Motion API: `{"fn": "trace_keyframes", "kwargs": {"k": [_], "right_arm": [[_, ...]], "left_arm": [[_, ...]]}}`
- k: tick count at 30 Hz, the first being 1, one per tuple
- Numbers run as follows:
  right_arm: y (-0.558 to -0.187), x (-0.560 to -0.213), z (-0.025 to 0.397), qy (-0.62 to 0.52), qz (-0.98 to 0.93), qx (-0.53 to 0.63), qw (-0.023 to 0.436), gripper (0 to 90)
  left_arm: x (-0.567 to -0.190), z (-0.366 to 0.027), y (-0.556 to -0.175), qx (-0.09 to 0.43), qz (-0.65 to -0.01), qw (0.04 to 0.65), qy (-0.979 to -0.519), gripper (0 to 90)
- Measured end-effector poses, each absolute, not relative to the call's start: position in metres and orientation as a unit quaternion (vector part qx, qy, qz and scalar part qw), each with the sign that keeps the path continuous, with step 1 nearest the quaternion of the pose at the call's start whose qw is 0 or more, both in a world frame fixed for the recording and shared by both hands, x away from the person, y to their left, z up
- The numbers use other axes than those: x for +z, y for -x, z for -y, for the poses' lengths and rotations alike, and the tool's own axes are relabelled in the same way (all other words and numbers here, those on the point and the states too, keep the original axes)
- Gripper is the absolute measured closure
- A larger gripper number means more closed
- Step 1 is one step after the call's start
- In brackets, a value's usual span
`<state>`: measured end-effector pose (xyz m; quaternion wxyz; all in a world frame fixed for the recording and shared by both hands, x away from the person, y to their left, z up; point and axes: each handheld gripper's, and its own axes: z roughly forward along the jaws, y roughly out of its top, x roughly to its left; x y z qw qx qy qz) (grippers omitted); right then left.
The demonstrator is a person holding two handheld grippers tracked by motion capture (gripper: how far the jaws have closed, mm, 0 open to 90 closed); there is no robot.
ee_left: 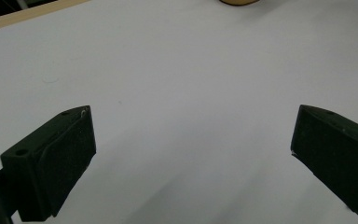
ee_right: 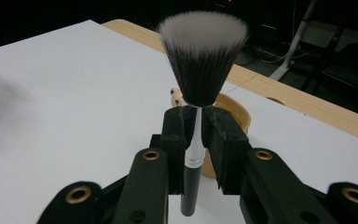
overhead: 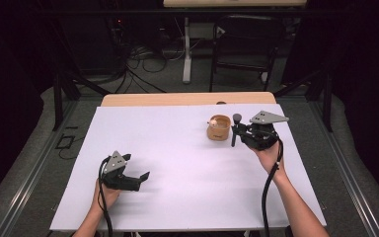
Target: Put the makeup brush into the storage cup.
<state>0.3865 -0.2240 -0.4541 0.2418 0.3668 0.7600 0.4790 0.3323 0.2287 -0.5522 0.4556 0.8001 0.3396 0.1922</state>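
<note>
A makeup brush with a dark, white-tipped head and a black and white handle stands upright between the jaws of my right gripper, which is shut on its handle. From above, the brush and right gripper sit just right of a small round wooden cup on the white table cover. The cup lies partly hidden behind the jaws. My left gripper rests open at the front left, with one wide-set finger over bare white surface and nothing between.
The white sheet covers most of a wooden table, whose far edge shows beyond it. Past the table are a dark chair, floor cables and a white stand leg. A small pale object pokes up at the cup's rim.
</note>
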Motion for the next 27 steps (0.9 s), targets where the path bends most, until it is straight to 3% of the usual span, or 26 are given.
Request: {"fn": "trace_keyframes", "kwargs": {"k": [27], "right_arm": [[-0.406, -0.440, 0.215, -0.363, -0.759, 0.482, 0.246, 77.1]], "left_arm": [[-0.552, -0.232, -0.333, 0.194, -0.344, 0.456, -0.797, 0.0]]}}
